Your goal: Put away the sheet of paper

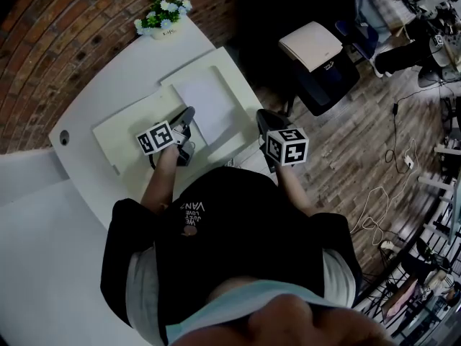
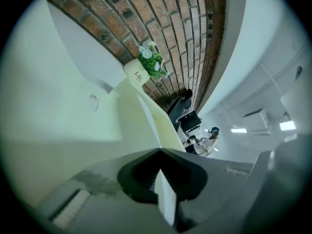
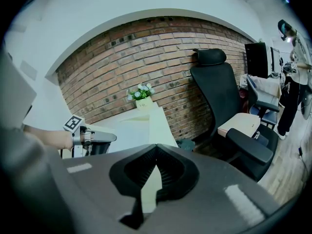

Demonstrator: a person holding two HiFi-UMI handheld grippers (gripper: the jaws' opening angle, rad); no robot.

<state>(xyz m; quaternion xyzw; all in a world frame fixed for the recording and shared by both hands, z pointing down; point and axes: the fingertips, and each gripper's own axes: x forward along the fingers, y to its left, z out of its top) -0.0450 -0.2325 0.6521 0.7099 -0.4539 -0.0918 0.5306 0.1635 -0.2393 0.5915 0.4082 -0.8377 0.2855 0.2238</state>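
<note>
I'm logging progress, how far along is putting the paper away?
Done: the folder lies open on the desk. In hand: left gripper is shut on the sheet of paper lying on it, right gripper on the folder's edge. To do: closing the folder over the sheet.

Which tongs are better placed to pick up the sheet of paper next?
Left, probably. The left tongs hover over the folder, tips beside the sheet of paper; the right tongs sit out by the folder's right edge. Both are shut.

You've got a flower pot [image 1: 163, 16] on the table [image 1: 108, 92] corner by the brick wall [image 1: 57, 34], a black chair [image 1: 331, 85], cables [image 1: 374, 200] on the floor [image 1: 346, 150].
</note>
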